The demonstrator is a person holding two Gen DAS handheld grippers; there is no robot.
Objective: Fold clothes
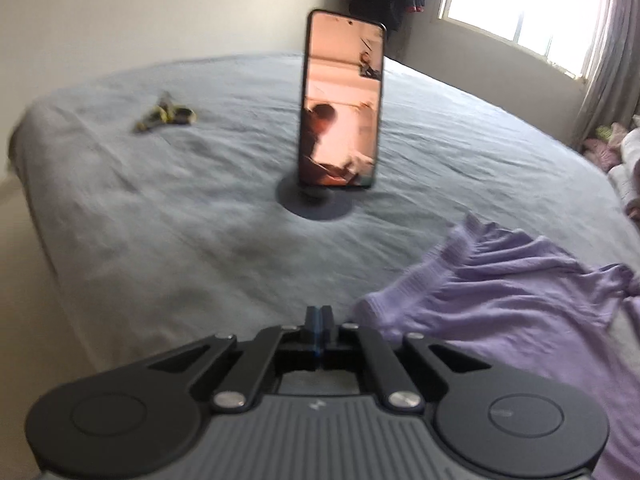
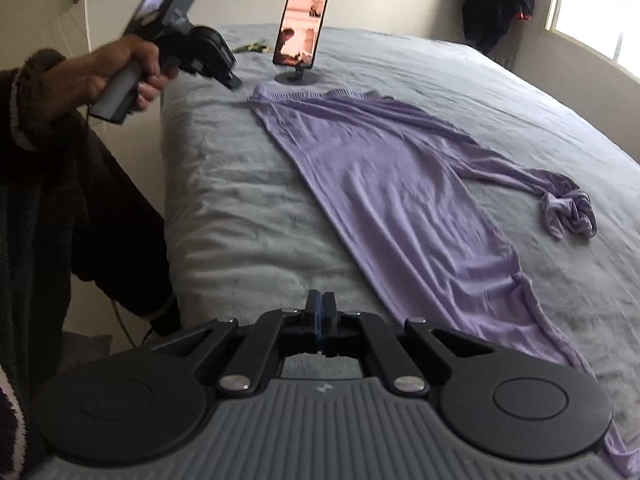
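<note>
A lavender long-sleeved garment [image 2: 392,184] lies spread on the grey bed, one sleeve ending in a bunched cuff [image 2: 570,214]. In the left wrist view its edge [image 1: 500,288] lies just right of my left gripper [image 1: 319,314], which is shut and empty above the sheet. My right gripper [image 2: 319,300] is shut and empty over the bed's near edge, just left of the garment's lower end. The left gripper also shows in the right wrist view [image 2: 234,82], held in the air near the garment's far hem.
A phone on a round stand [image 1: 340,100] stands upright mid-bed, also in the right wrist view [image 2: 299,28]. A small yellow-dark object [image 1: 166,116] lies far left on the bed [image 1: 180,220]. Dark clothes [image 2: 498,4] hang in the corner by a window [image 1: 520,4]. Pink items [image 1: 612,148] lie at right.
</note>
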